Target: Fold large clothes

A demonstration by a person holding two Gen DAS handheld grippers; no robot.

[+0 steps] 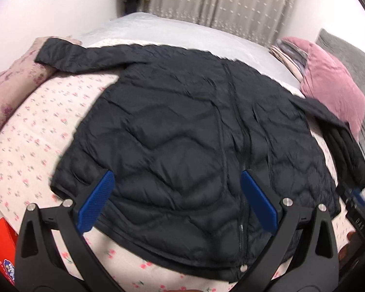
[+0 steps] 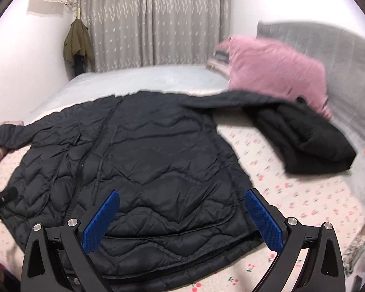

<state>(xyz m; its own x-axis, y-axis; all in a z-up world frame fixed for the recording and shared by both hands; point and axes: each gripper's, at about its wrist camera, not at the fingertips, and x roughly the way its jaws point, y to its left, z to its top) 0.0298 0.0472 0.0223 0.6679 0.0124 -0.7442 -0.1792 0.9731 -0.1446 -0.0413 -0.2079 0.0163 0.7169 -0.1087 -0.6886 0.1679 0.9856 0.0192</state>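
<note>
Dark quilted puffer jacket (image 1: 182,126) lies flat, unfolded, ahead of both tongs, left (image 1: 177,202) and right (image 2: 182,219), spread and empty. Next, I judge, comes gripping a sleeve or side edge to begin folding.

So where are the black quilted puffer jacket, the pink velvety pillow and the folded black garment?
Black quilted puffer jacket (image 2: 138,165): right wrist view, chest panel.
Pink velvety pillow (image 2: 275,65): right wrist view, middle of its face.
Folded black garment (image 2: 311,141): right wrist view, top surface.

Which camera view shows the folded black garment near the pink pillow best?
The right wrist view: the folded black garment appears whole beside the pink pillow. The left wrist view shows only a squeezed strip at its right edge.
</note>
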